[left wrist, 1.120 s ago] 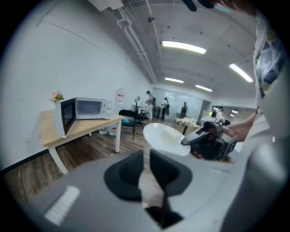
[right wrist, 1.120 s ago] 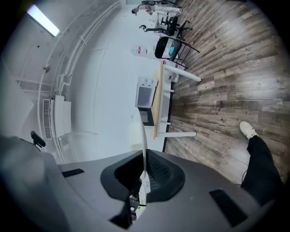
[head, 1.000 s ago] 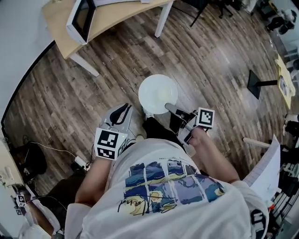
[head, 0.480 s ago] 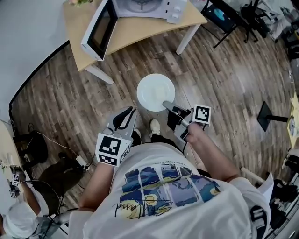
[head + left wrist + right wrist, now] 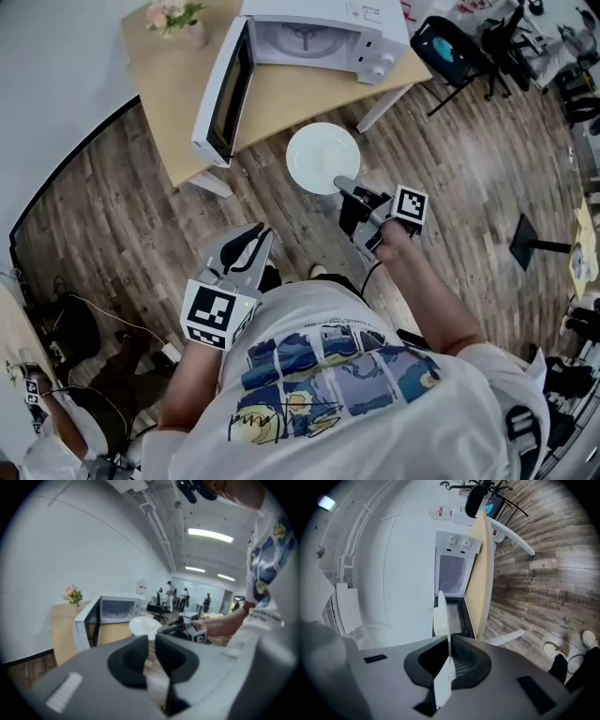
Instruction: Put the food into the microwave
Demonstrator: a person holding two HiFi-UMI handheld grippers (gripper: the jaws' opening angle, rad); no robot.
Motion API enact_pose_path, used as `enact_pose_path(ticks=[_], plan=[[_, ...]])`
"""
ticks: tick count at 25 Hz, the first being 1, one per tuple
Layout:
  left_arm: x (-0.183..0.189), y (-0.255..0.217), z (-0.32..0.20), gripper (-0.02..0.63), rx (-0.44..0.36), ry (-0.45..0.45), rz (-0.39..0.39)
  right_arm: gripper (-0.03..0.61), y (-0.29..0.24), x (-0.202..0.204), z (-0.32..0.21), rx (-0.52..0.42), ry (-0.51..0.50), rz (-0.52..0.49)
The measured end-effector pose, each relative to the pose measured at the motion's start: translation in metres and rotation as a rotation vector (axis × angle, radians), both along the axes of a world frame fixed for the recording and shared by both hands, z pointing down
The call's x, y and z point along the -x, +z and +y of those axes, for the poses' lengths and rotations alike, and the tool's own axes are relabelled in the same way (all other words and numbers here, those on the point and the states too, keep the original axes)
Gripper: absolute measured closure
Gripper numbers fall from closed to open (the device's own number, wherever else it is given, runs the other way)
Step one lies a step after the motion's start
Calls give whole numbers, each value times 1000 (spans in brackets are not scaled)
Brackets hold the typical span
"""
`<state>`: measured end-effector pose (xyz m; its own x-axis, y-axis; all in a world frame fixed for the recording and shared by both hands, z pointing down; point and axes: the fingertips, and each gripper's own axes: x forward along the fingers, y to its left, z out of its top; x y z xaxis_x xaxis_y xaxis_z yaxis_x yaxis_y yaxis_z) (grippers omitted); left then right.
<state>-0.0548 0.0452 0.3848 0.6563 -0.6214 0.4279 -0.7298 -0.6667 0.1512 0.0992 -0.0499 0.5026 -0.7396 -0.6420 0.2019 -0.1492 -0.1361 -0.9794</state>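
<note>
A white microwave (image 5: 319,37) stands on a wooden table (image 5: 281,94) with its door (image 5: 225,94) swung open to the left. My right gripper (image 5: 345,186) is shut on the near rim of a white plate (image 5: 322,157), which hangs level just in front of the table's edge. What lies on the plate is too pale to make out. The right gripper view shows the plate (image 5: 441,616) edge-on between the jaws, with the microwave's open cavity (image 5: 452,573) beyond. My left gripper (image 5: 261,232) sits lower left of the plate, shut and holding nothing. From its own view the plate (image 5: 143,625) is ahead.
A small vase of flowers (image 5: 178,19) stands on the table's far left corner. Office chairs (image 5: 450,47) are at the upper right and a black stand base (image 5: 539,246) sits on the floor to the right. Cables (image 5: 66,319) lie on the floor at the left.
The person has walked toward the table. The microwave has come fully into view, and both grippers with the plate now sit much closer to the table's edge.
</note>
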Motion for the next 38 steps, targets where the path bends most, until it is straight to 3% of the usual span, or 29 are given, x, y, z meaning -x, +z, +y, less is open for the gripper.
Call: enact_pose_path(ticks=[5,10,18,25,38], plan=[[42,-17,-47,561,-43,81,-8,565,0,19,-79,-9,129,-5],[54,-22,-82,561,-69,101,4,565,13,29,-141,-2,216,-10],[33,-36,-151,561,-67,99,26,565,33,25,-242,17,242,-3],[6,-35,-201,561,-60,85,-10,565,62,10,-313,50,256,-29],[-2,-22,-250,562,-28,-2,-77,565,105,2,-402,111,297,-10]])
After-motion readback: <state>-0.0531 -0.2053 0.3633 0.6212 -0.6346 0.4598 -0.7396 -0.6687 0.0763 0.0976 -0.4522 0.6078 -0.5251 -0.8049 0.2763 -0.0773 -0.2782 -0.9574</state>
